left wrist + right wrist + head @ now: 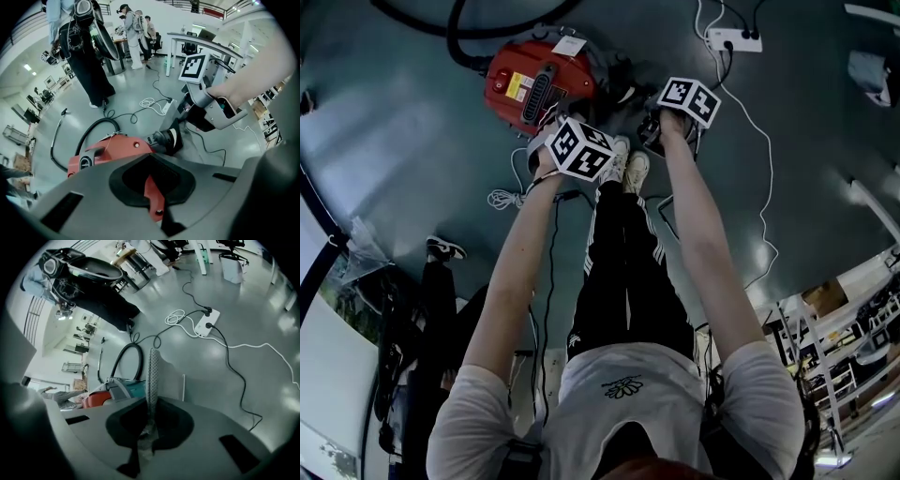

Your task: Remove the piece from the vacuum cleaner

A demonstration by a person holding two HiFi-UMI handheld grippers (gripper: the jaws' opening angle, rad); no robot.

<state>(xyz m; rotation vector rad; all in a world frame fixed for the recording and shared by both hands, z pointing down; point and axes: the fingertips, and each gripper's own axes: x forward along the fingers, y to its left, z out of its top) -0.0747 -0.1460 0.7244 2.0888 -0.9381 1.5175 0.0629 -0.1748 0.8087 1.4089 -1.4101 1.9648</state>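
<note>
the right claw (152, 355) was pinched fully shut, with nothing showing between its jaws. just to its left, on the floor, sat the vacuum cleaner (539, 82), with its black cuff (168, 139), which i took for the piece, not yet off. a pull from there would likely have come away empty, as the jaws gripped nothing. the left claw (151, 192) showed only a red sliver, and i couldn't tell its state. i counted two claws, one vacuum cleaner, one hose (97, 121) and one power strip (206, 325).

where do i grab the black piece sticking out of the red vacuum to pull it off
Probably round the barrel of the black piece, close to the red vacuum. Come from above with the tool's jaws across it: it juts out level as a short round stub, and both its sides look free.
</note>
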